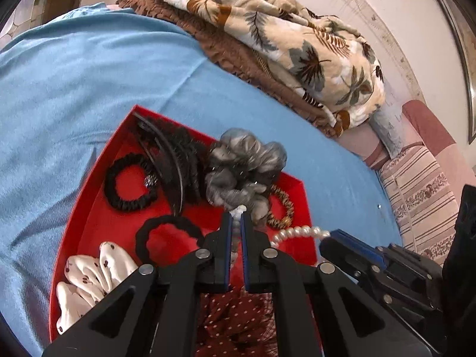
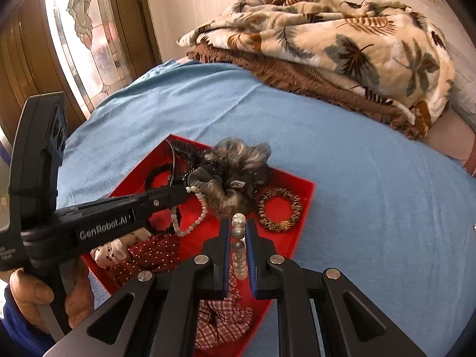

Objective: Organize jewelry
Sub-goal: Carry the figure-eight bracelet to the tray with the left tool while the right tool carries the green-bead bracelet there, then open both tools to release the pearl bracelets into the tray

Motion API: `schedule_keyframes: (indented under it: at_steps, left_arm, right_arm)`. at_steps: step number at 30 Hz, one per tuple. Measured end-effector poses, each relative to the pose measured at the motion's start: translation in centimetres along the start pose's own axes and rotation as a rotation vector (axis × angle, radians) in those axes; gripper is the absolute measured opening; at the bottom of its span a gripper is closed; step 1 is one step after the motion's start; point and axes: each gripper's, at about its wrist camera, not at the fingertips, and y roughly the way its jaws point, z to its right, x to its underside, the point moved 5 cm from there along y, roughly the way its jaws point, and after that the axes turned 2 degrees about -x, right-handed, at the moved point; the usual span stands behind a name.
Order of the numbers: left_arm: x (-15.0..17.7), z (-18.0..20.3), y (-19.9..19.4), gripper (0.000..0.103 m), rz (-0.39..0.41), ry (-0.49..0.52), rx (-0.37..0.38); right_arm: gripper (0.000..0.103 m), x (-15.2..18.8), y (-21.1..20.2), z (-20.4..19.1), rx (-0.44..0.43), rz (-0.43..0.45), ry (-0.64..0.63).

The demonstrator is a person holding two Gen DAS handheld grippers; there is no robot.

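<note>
Both tools are closed on one pearl strand: the left gripper pinches one end and the right gripper the other, with the loop hanging between them over the red tray at lower centre of each view. Judged best practice: lower both ends together into the bare red patch beside the leopard-print band, clear of the grey scrunchie, then release. Legible writing: "GenRobot.AI" on the left tool's body.

Red tray, blue sheet, white pearl strand, grey scrunchie, leopard-print band, leaf-print blanket.
</note>
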Motion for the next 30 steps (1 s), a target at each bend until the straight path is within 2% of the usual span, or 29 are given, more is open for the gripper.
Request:
schedule_keyframes:
  at_steps: [10,13,20,22,24,27,30]
  left_arm:
    - [1.4,-0.5,1.0,0.006,-0.027,0.049,-0.063]
    - [1.7,-0.7,1.3,0.005,-0.027,0.066,-0.101]
    - [1.9,-1.2,1.1,0.007,-0.014,0.075,-0.136]
    - [1.9,-1.2,1.1,0.012,-0.010,0.078,-0.140]
    - [1.9,-1.1,0.9,0.026,0.001,0.085,-0.148]
    - [1.8,-0.7,0.4,0.038,0.029,0.103,-0.150]
    - [1.8,-0.3,0.0,0.047,0.055,0.119,-0.146]
  right_arm:
    - [0.011,1.4,2.8,0.1,0.048,-0.062,-0.026]
    - [0.011,2.0,3.7,0.4,0.063,-0.086,-0.024]
    - [0.012,2.6,4.7,0.8,0.084,-0.113,-0.024]
    - [0.012,2.6,4.7,1.1,0.089,-0.113,-0.011]
    - [0.012,2.6,4.7,1.4,0.089,-0.113,-0.001]
    - [0.013,2.5,4.3,1.5,0.087,-0.099,0.005]
    - [0.014,2.2,3.7,1.4,0.093,-0.080,0.006]
